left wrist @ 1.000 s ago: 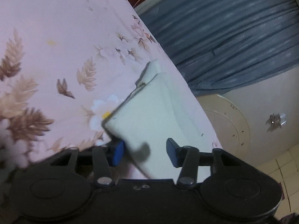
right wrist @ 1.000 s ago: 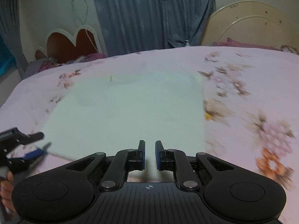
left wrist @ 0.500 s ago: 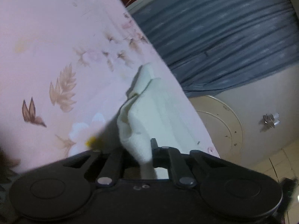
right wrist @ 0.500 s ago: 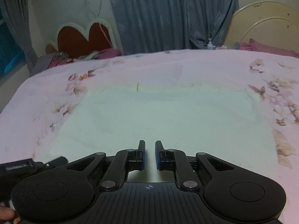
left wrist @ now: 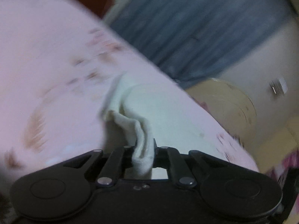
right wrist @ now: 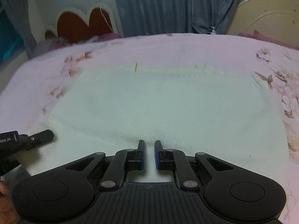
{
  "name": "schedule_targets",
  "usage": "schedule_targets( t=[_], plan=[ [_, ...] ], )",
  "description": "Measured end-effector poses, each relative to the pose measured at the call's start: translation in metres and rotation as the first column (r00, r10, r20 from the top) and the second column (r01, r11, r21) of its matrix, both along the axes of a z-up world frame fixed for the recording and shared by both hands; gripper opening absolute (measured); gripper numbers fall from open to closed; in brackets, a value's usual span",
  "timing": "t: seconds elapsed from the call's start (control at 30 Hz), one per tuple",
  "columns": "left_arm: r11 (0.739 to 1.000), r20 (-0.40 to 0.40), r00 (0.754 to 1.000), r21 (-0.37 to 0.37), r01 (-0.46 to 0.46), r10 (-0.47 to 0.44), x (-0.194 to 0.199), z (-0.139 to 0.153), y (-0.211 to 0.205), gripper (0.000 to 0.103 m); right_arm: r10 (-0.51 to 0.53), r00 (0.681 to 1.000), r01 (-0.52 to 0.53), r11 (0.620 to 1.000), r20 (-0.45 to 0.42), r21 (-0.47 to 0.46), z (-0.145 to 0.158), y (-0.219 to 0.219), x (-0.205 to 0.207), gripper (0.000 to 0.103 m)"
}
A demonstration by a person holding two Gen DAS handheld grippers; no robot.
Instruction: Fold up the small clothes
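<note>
From my left wrist camera I am seeing the left gripper (left wrist: 143, 150) clenching a bunched corner of the pale cloth (left wrist: 149, 108), with the fabric rising in a fold out of the closed jaws. That picture is blurring badly, so the pink floral bedsheet (left wrist: 46, 74) is showing only smeared prints, and the blue curtain (left wrist: 196, 28) is filling the upper right.

The right wrist camera is giving me what the left cannot: the cloth (right wrist: 158, 102) is lying spread nearly flat across the bedsheet (right wrist: 205, 44), a broad rectangle. The right gripper (right wrist: 149, 154) is sitting over the cloth's near edge, fingers a narrow gap apart and nothing between them. At the left edge the left gripper (right wrist: 37, 138) is showing as a dark tool at the cloth's near left corner. Behind the bed a heart-shaped headboard (right wrist: 82, 26) is standing beside the curtain (right wrist: 177, 5).
</note>
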State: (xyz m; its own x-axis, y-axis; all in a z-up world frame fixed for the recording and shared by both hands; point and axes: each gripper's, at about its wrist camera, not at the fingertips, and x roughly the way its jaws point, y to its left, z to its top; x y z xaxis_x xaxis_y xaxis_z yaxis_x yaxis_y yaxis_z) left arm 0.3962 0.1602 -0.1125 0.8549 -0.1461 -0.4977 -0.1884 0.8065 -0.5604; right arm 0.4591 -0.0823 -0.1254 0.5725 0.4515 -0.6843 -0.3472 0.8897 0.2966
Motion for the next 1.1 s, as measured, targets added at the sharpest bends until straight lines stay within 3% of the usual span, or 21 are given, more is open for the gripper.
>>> schedule_targets(
  t=[0.17,0.33,0.4,0.47,0.5,0.53,0.57,0.6,0.63,0.7,0.73,0.83,0.9,1.03,1.1],
  plan=[
    [0.969,0.037,0.978,0.146,0.198,-0.206,0.015,0.045,-0.067,0.007,-0.195,0.98,0.188,0.969,0.027,0.159,0.017,-0.076,-0.003,0.011],
    [0.911,0.003,0.929,0.199,0.363,-0.37,0.029,0.061,-0.145,0.007,-0.321,0.947,0.305,0.916,0.02,0.262,0.037,-0.161,-0.002,0.011],
    [0.878,-0.037,0.897,0.189,0.439,-0.44,0.039,0.056,-0.178,0.008,-0.35,0.937,0.332,0.897,0.009,0.293,0.041,-0.192,-0.003,0.011],
    [0.822,-0.112,0.836,0.149,0.549,-0.538,0.051,0.042,-0.213,0.029,-0.335,0.942,0.324,0.888,-0.022,0.326,0.04,-0.214,-0.001,0.011],
    [0.791,-0.152,0.802,0.135,0.596,-0.578,0.054,0.037,-0.229,0.045,-0.329,0.943,0.325,0.889,-0.046,0.322,0.037,-0.223,0.001,0.012],
    [0.781,-0.166,0.794,0.15,0.606,-0.584,0.052,0.037,-0.238,0.053,-0.336,0.94,0.337,0.891,-0.059,0.305,0.035,-0.23,0.003,0.03],
    [0.783,-0.148,0.802,0.171,0.597,-0.579,0.048,0.039,-0.238,0.053,-0.346,0.937,0.344,0.889,-0.05,0.301,0.034,-0.237,0.001,0.069],
    [0.796,-0.123,0.814,0.172,0.581,-0.567,0.044,0.043,-0.231,0.051,-0.334,0.942,0.324,0.889,-0.025,0.323,0.035,-0.242,-0.003,0.074],
    [0.814,-0.109,0.829,0.157,0.559,-0.548,0.043,0.046,-0.22,0.048,-0.311,0.95,0.3,0.891,-0.024,0.341,0.036,-0.246,-0.007,0.073],
    [0.865,-0.084,0.881,0.163,0.474,-0.466,0.046,0.05,-0.188,0.045,-0.263,0.964,0.26,0.897,-0.041,0.358,0.034,-0.246,-0.005,0.062],
    [0.88,-0.087,0.902,0.198,0.431,-0.422,0.05,0.05,-0.174,0.042,-0.241,0.969,0.243,0.899,-0.054,0.364,0.031,-0.244,-0.002,0.048],
    [0.912,-0.107,0.936,0.21,0.351,-0.336,0.072,0.041,-0.14,0.03,-0.161,0.983,0.184,0.912,-0.091,0.368,0.019,-0.224,0.007,0.047],
    [0.918,-0.134,0.938,0.203,0.342,-0.32,0.084,0.032,-0.13,0.027,-0.109,0.986,0.147,0.919,-0.124,0.366,0.009,-0.209,0.01,0.047],
    [0.896,-0.2,0.912,0.203,0.395,-0.357,0.093,0.008,-0.127,0.021,-0.077,0.979,0.137,0.936,-0.19,0.325,-0.016,-0.187,0.025,0.047],
    [0.883,-0.218,0.905,0.229,0.41,-0.364,0.092,-0.003,-0.13,0.022,-0.067,0.981,0.122,0.943,-0.183,0.309,-0.018,-0.18,0.029,0.047]
  ],
)
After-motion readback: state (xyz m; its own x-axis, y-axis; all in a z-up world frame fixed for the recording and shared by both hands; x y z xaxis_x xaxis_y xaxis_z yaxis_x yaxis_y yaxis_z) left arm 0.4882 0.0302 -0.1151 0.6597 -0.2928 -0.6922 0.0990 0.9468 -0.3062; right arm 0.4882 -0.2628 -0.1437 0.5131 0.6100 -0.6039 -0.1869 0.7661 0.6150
